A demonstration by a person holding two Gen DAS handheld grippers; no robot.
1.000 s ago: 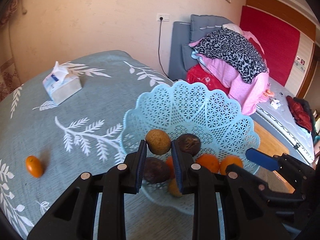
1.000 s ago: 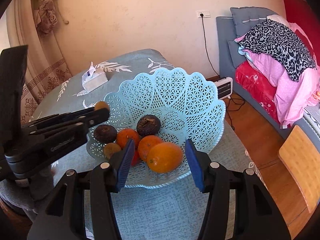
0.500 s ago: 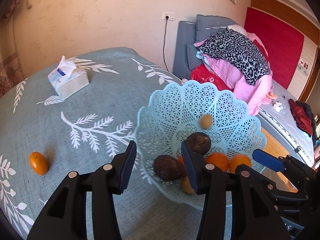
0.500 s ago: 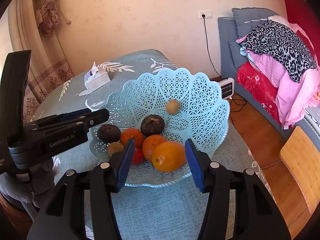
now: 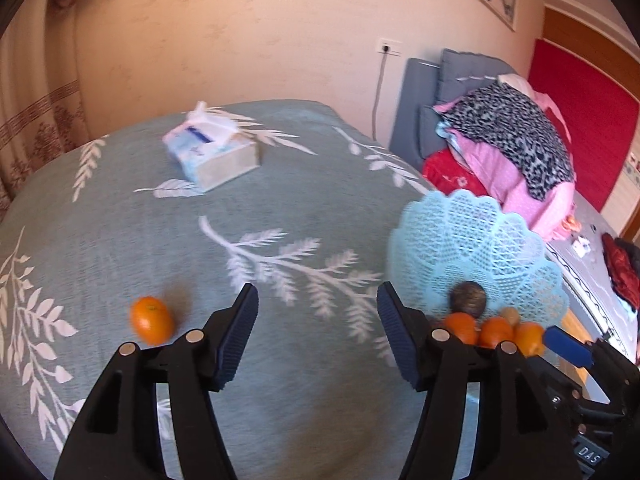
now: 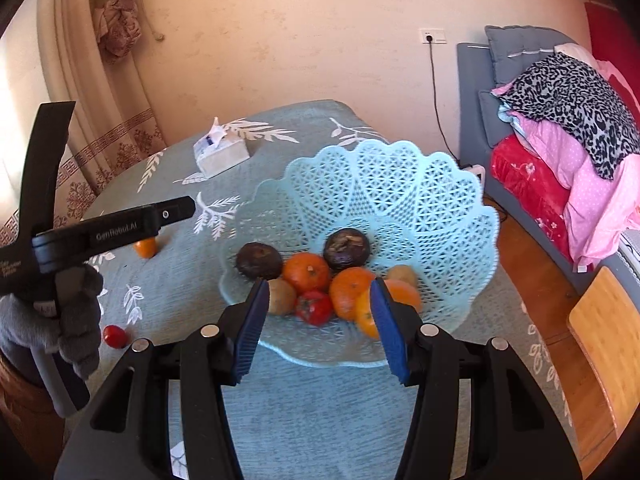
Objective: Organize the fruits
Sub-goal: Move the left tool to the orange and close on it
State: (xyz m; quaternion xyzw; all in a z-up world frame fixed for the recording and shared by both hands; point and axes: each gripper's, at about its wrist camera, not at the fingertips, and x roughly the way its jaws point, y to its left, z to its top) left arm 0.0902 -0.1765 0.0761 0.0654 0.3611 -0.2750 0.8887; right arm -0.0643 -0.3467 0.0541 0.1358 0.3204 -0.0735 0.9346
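A pale blue lattice basket (image 6: 404,184) on the teal tablecloth holds oranges (image 6: 306,272), two dark round fruits (image 6: 346,248), brown fruits and a red tomato (image 6: 314,306). My right gripper (image 6: 319,292) hovers open at its near rim, with nothing between the pads. My left gripper (image 5: 316,300) is above bare cloth left of the basket (image 5: 476,240). Its jaws are opening with nothing between them. A small orange (image 5: 152,320) lies on the cloth left of its left finger. A small red tomato (image 6: 115,336) lies near the table's left edge.
A tissue pack (image 5: 212,156) sits at the far side of the table. A gloved hand (image 6: 76,320) holds the left gripper. A bed piled with clothes (image 6: 568,120) and a wooden chair seat (image 6: 604,332) stand to the right, beyond the table edge.
The left gripper let go of a brown round fruit, which dropped into the basket. It then swung left away from the basket while its jaws widened. The right gripper has hardly moved.
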